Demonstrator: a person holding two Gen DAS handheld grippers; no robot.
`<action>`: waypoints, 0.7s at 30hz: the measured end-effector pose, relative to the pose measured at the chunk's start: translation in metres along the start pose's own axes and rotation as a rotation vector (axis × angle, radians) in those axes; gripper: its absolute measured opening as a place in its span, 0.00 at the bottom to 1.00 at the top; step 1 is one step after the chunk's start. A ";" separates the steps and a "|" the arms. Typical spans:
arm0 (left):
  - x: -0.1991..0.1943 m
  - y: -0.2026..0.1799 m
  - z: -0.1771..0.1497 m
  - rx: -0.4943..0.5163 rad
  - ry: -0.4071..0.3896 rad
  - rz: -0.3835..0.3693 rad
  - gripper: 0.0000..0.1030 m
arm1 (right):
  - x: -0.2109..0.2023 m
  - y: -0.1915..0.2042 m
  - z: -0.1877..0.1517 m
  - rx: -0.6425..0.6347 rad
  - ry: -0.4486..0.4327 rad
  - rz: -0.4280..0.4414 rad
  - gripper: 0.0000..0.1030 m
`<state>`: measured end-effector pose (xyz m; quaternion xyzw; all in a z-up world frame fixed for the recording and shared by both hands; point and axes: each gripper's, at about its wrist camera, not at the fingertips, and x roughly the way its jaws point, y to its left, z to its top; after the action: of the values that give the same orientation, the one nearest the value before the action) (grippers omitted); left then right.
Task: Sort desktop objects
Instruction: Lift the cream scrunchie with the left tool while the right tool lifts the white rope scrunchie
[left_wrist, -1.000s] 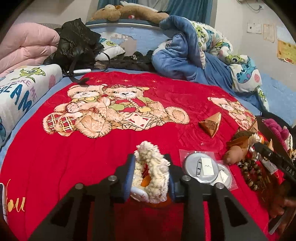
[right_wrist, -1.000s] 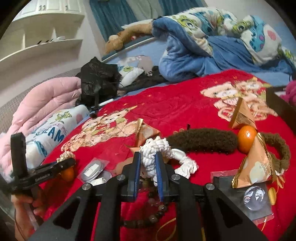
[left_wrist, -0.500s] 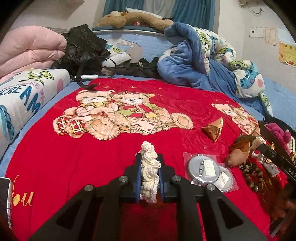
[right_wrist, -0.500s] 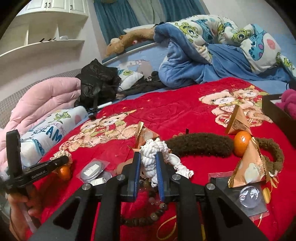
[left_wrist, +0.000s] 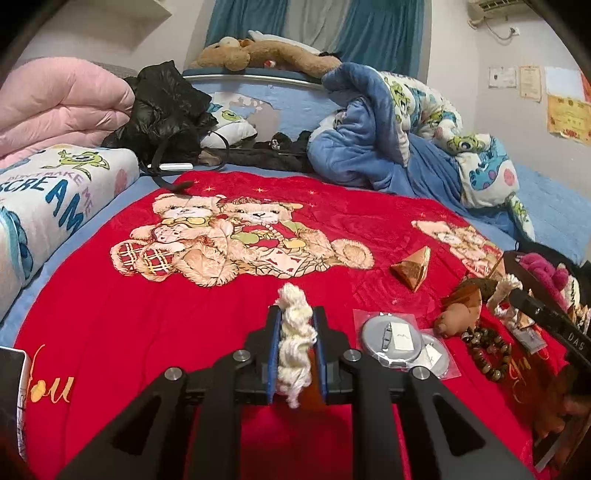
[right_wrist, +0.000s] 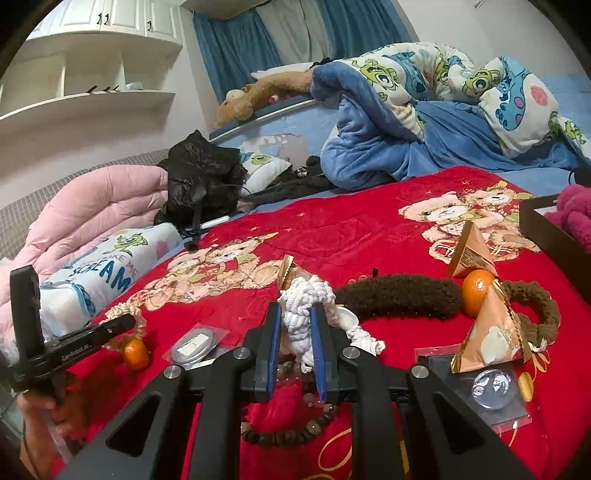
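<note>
My left gripper (left_wrist: 295, 325) is shut on a cream yarn ornament (left_wrist: 295, 332) and holds it above the red blanket (left_wrist: 184, 332). In the right wrist view the same gripper (right_wrist: 125, 325) carries the ornament with a small orange piece (right_wrist: 135, 354) hanging below it. My right gripper (right_wrist: 295, 321) is shut on a white knotted rope toy (right_wrist: 306, 299), lifted slightly over a brown bead bracelet (right_wrist: 288, 435). A dark box (right_wrist: 546, 236) holding a pink fluffy item (right_wrist: 576, 214) stands at the right.
On the blanket lie round badges in plastic sleeves (left_wrist: 391, 336), gold triangular packets (left_wrist: 413, 267) (right_wrist: 491, 332), an orange (right_wrist: 478, 291), a brown fuzzy loop (right_wrist: 402, 299) and a clear disc (right_wrist: 491, 387). Pillows, a black jacket (left_wrist: 166, 107) and blue bedding (left_wrist: 369, 147) line the back.
My left gripper has closed tight on the yarn ornament and lifted it off the blanket. My right gripper has kept its hold on the rope toy and risen slightly.
</note>
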<state>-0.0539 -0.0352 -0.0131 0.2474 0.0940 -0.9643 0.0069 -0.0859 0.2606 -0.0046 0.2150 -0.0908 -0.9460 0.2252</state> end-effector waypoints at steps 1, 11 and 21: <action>-0.002 0.001 -0.001 -0.003 -0.009 -0.004 0.15 | 0.000 0.000 0.000 0.000 -0.001 -0.002 0.16; -0.018 -0.007 -0.006 0.027 -0.047 0.013 0.15 | -0.002 0.001 -0.002 0.003 -0.002 -0.001 0.16; -0.035 -0.007 -0.017 0.018 -0.057 0.052 0.15 | -0.014 0.006 -0.009 0.013 0.001 0.010 0.16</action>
<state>-0.0150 -0.0265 -0.0098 0.2221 0.0784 -0.9713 0.0323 -0.0685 0.2607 -0.0059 0.2163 -0.0980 -0.9442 0.2284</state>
